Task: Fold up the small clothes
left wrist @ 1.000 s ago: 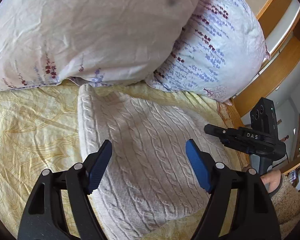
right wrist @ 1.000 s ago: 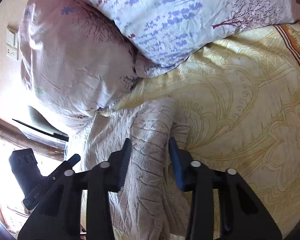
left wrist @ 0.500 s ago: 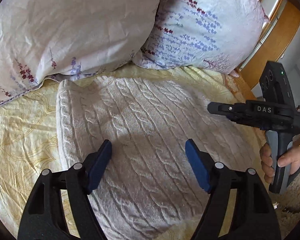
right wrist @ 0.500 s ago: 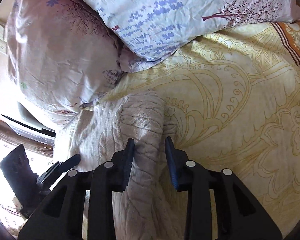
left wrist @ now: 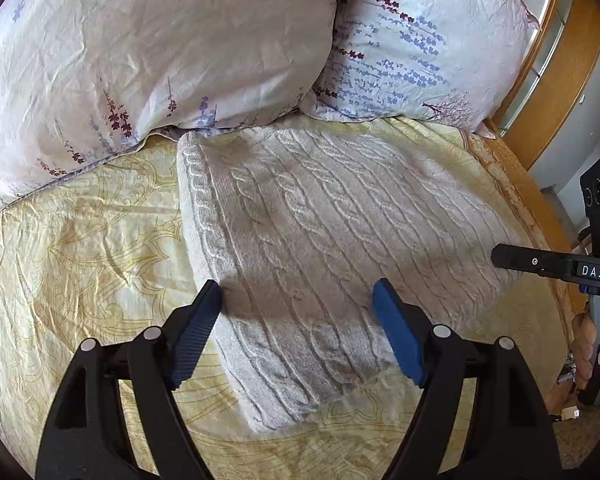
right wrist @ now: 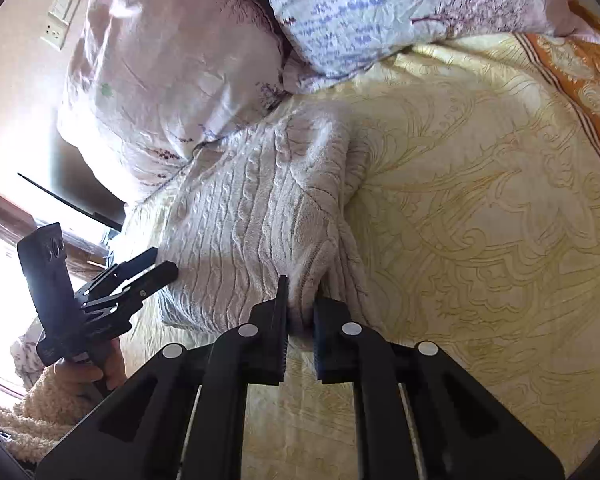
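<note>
A cream cable-knit sweater point(left wrist: 320, 240) lies folded on the yellow patterned bedsheet point(left wrist: 80, 248), its far end against the pillows. My left gripper point(left wrist: 298, 296) is open and empty, its blue pads straddling the sweater's near left part just above it. In the right wrist view my right gripper point(right wrist: 300, 308) is shut on the near edge of the sweater point(right wrist: 260, 208), with fabric pinched between the pads. The right gripper also shows at the right edge of the left wrist view point(left wrist: 500, 258). The left gripper shows in the right wrist view point(right wrist: 156, 264).
Two floral pillows point(left wrist: 160, 48) point(left wrist: 420, 40) lie at the head of the bed. A wooden bed frame point(left wrist: 556, 80) runs along the right. An orange border point(right wrist: 580, 88) edges the sheet. A wall socket point(right wrist: 56, 32) is on the wall at the upper left.
My right gripper has closed from a wider gap onto the sweater's edge. My left gripper has drawn back, so more of the sweater and pillows shows.
</note>
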`<state>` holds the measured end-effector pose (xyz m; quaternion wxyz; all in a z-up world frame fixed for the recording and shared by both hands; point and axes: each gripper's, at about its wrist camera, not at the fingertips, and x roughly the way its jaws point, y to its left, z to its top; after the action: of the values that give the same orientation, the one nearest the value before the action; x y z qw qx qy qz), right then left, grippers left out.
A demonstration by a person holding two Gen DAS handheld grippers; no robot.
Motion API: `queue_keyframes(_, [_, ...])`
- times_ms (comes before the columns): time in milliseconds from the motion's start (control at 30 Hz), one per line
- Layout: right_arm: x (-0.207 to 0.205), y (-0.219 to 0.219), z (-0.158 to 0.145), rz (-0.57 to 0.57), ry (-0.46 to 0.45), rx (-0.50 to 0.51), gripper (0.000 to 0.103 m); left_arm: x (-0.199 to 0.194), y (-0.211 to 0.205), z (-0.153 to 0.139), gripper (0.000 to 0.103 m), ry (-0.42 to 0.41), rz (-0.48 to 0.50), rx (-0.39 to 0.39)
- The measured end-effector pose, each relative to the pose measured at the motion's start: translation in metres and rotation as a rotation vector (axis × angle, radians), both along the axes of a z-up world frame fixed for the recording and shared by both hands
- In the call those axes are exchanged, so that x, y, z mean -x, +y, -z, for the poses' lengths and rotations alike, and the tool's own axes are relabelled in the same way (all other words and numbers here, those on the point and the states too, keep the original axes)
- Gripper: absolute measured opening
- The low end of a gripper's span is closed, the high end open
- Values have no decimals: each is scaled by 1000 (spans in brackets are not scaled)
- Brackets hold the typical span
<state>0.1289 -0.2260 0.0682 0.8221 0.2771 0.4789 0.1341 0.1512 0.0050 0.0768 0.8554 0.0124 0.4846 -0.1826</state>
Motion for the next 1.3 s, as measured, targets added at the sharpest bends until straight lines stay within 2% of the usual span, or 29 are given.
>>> queue_keyframes(100, [7, -2, -6, 4, -5, 33, 9, 10, -3, -13, 77, -42, 24, 19])
queue_keyframes(267, [9, 13, 32, 3, 112, 172, 9, 22, -7, -16, 77, -53, 37, 13])
queue_keyframes(367, [10, 18, 37, 19, 85, 235, 9, 31, -10, -18, 77, -73, 51, -18])
queue_keyframes(467, [6, 22, 35, 18, 67, 306, 14, 38, -17, -18, 78, -90, 54, -57])
queue_keyframes(533, [12, 20, 25, 41, 26, 306, 23, 41, -21, -18, 79, -103, 47, -74])
queue_keyframes(567, [18, 17, 15, 60, -22, 302, 31, 43, -23, -19, 79, -116, 36, -85])
queue_keyframes(633, [28, 14, -6, 84, -148, 300, 32, 44, -22, -22, 80, -151, 4, -80])
queue_keyframes(700, [30, 19, -17, 56, -212, 314, 32, 43, -19, -25, 79, -166, -28, -45])
queue_keyframes(733, [26, 23, -17, 25, -211, 319, 32, 41, -20, -24, 78, -166, -40, -33])
queue_keyframes(800, [21, 34, -10, -30, -199, 342, 31, 37, -23, -20, 67, -151, -48, -19])
queue_keyframes(900, [18, 45, -1, -64, -187, 366, 27, 35, -26, -8, 65, -111, -70, 9])
queue_keyframes(1033, [16, 55, 12, -93, -146, 427, 27, 40, -29, 4, 66, -107, -86, 4])
queue_keyframes(1133, [18, 55, 23, -97, -115, 454, 27, 43, -31, 10, 71, -102, -87, -4])
queue_keyframes(1300, [16, 60, 27, -119, -109, 502, 28, 48, -39, 25, 78, -93, -62, -61])
